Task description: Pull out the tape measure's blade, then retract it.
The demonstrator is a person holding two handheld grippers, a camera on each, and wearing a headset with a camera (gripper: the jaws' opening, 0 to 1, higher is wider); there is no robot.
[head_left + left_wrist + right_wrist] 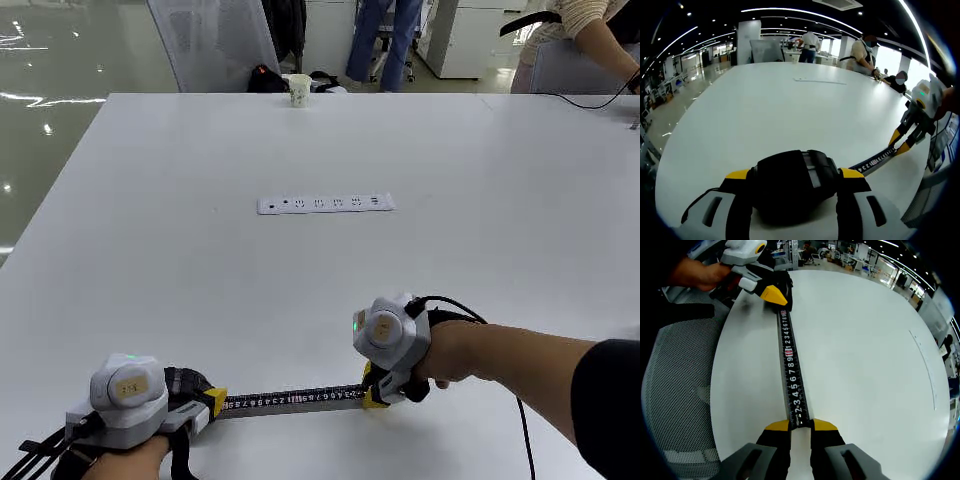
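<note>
Left gripper (796, 176): jaws clamped on the black tape measure case (790, 192), near the front edge of the white surface (480, 220).
Right gripper (800, 426): jaws pinched narrow on the blade (791, 365) end.
Blade: stretched straight between both grippers, numbers facing up.
Power strip (325, 203): mid-surface, well apart.

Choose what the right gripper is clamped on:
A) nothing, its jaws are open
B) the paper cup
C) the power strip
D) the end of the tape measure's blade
D: the right gripper is shut on the tip of the blade, which runs back to the case in the left gripper.
</note>
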